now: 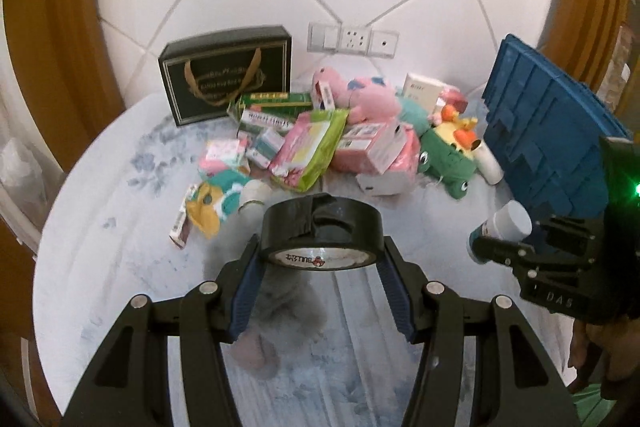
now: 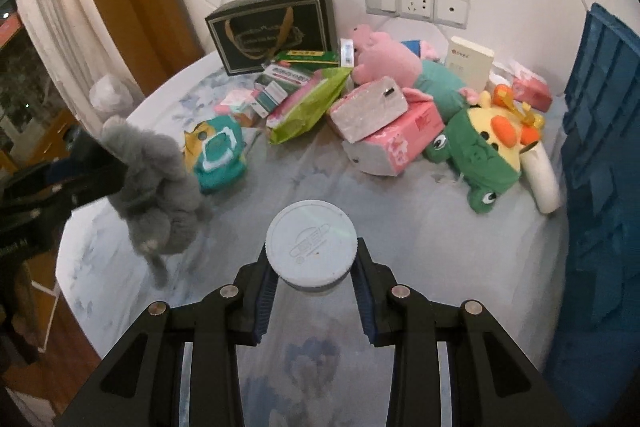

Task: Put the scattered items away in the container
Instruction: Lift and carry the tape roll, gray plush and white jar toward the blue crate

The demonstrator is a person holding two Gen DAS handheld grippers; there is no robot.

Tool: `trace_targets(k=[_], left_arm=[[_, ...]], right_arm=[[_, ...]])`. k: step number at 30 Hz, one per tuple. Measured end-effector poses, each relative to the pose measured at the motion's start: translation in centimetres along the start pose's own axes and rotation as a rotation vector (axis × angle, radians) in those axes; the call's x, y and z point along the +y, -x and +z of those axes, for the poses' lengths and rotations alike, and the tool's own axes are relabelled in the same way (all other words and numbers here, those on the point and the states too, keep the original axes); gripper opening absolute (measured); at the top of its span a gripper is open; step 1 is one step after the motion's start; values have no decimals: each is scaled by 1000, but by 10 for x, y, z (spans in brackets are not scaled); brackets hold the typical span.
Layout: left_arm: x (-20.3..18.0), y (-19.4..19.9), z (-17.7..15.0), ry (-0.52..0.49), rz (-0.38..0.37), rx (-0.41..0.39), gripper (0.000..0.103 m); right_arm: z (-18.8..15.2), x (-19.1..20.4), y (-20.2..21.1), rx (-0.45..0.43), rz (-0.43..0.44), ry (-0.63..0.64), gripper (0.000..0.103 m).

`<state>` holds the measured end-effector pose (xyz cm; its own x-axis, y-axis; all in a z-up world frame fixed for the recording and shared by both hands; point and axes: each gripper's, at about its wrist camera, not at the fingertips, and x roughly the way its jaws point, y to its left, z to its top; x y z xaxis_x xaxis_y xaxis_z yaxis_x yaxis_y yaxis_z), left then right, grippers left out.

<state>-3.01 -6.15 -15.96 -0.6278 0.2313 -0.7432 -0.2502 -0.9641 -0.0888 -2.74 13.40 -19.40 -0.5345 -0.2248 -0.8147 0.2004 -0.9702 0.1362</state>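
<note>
My left gripper [image 1: 322, 259] is clamped on a black tape roll [image 1: 322, 233], and a fuzzy gray toy [image 1: 280, 303] hangs right under it. My right gripper [image 2: 312, 281] squeezes a bottle with a pale blue cap [image 2: 311, 245]. The blue bin [image 2: 600, 163] stands to the right of that bottle. Past it, near the bin, lie a green frog toy [image 2: 476, 151] and a white tube [image 2: 542, 179]. Farther back from the bin are a pink pig toy [image 2: 386, 57] and a black gift bag [image 2: 276, 27]
</note>
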Motion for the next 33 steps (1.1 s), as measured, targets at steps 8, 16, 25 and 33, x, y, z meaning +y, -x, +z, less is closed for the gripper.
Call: trace_targets(k=[8, 16, 25, 33], left_arm=[[-16, 40, 15, 0, -1, -70, 55], [-47, 76, 49, -44, -5, -129, 55], [-84, 104, 80, -79, -9, -173, 55], [-124, 123, 103, -110, -27, -212, 55]], right_arm=[[0, 2, 41, -41, 14, 30, 35], [13, -5, 89, -107, 21, 46, 34], [29, -24, 153, -199, 23, 47, 35], [27, -49, 196, -249, 7, 34, 35]])
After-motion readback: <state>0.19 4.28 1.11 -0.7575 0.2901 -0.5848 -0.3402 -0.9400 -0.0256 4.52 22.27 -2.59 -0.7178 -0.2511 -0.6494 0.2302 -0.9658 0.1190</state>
